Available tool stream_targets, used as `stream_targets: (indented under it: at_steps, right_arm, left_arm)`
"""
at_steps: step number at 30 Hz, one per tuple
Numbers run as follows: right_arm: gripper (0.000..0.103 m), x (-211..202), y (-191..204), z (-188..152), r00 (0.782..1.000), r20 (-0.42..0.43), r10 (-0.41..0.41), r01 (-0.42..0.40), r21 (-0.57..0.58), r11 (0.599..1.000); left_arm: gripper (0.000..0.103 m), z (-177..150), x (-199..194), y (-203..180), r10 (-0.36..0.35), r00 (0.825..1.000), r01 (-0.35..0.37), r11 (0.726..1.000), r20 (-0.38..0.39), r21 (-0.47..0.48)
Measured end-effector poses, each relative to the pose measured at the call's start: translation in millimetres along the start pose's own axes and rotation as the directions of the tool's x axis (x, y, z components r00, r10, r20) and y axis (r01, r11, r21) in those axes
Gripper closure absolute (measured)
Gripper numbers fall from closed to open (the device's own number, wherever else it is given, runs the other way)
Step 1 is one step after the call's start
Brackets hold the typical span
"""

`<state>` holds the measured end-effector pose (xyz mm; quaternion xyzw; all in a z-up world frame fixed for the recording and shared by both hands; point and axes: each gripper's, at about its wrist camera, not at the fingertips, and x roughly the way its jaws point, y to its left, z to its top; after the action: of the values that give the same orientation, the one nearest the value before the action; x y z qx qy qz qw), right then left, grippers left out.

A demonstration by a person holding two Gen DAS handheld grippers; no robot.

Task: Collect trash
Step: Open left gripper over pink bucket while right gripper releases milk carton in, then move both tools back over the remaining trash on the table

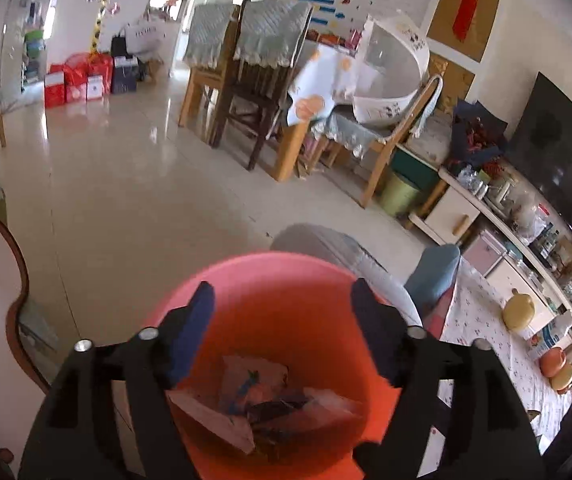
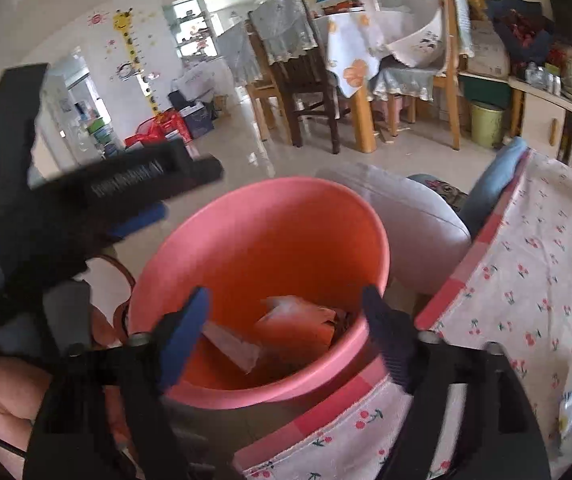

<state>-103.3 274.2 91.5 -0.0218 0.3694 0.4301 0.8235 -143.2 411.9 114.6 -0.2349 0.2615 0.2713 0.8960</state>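
Both tongs hang spread and empty over the pink bin: left tongs [image 1: 281, 300], right tongs [image 2: 286, 306]. Bin [image 2: 269, 208] at the bench's [image 2: 526, 280] 9 o'clock edge, crumpled wrappers [image 2: 298, 320] inside.

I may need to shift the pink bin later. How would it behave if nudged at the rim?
The pink bin looks like thin plastic holding only a few wrappers, so it is probably light and slides easily. It widens toward the top, so a push at the rim might tip it.
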Motion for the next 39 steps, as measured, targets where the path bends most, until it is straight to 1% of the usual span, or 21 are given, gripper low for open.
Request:
stream_targets:
  at_steps: [2, 4, 6, 10, 16, 23, 26, 28, 29, 32, 34, 39]
  right_arm:
    - [0.015, -7.2, -1.5, -5.9, 1.000, 0.012, -0.020, 0.020, 0.003, 1.000]
    - [0.014, -18.6, -5.0, -13.8, 0.998, 0.024, -0.058, 0.058, -0.002, 0.998]
    - [0.014, -32.4, -9.8, -21.0, 0.995, 0.037, -0.089, 0.089, -0.004, 0.996]
    - [0.013, -62.3, -23.8, -36.1, 0.987, 0.056, -0.150, 0.150, 0.005, 0.989]
    - [0.013, -102.9, -46.9, -57.2, 0.973, 0.071, -0.219, 0.216, 0.044, 0.975]
    - [0.009, -142.0, -54.8, -79.6, 0.947, 0.086, -0.310, 0.310, 0.005, 0.951]
    - [0.009, -155.7, -56.8, -85.7, 0.944, 0.093, -0.316, 0.317, 0.009, 0.948]
    - [0.008, -166.8, -59.0, -89.8, 0.945, 0.104, -0.310, 0.310, 0.018, 0.951]
    - [0.008, -171.8, -60.7, -91.5, 0.945, 0.110, -0.307, 0.306, 0.023, 0.952]
    - [0.008, -181.4, -62.6, -96.5, 0.944, 0.116, -0.308, 0.307, 0.027, 0.951]
    - [0.008, -189.3, -66.1, -101.0, 0.941, 0.124, -0.314, 0.313, 0.028, 0.949]
    - [0.008, -203.9, -73.7, -108.6, 0.936, 0.133, -0.327, 0.325, 0.041, 0.945]
  left_arm:
    - [0.018, 2.4, -6.0, -4.8, 0.009, 1.000, -0.010, 1.000, 0.028, 0.019]
    - [0.015, 4.0, -11.6, -12.0, -0.010, 0.999, 0.007, 0.999, 0.052, 0.042]
    - [0.009, 4.3, -16.5, -20.3, -0.035, 0.997, 0.030, 0.997, 0.068, 0.066]
    - [0.007, -0.3, -22.8, -41.8, -0.064, 0.994, 0.052, 0.990, 0.089, 0.134]
    - [0.007, -16.1, -25.3, -73.3, -0.120, 0.991, 0.106, 0.968, 0.050, 0.226]
    - [0.007, -39.0, -29.9, -104.1, -0.184, 0.983, 0.173, 0.934, 0.007, 0.312]
    - [0.007, -46.0, -30.8, -111.7, -0.242, 0.970, 0.241, 0.922, -0.035, 0.304]
    - [0.007, -51.0, -31.0, -115.2, -0.292, 0.954, 0.299, 0.913, -0.068, 0.278]
    - [0.007, -52.9, -30.4, -116.7, -0.301, 0.950, 0.310, 0.911, -0.076, 0.271]
    - [0.007, -60.0, -29.9, -121.3, -0.354, 0.928, 0.371, 0.897, -0.113, 0.239]
    - [0.007, -66.0, -29.6, -125.0, -0.365, 0.923, 0.385, 0.893, -0.124, 0.234]
    - [0.007, -79.3, -32.9, -138.5, -0.374, 0.917, 0.399, 0.879, -0.140, 0.262]
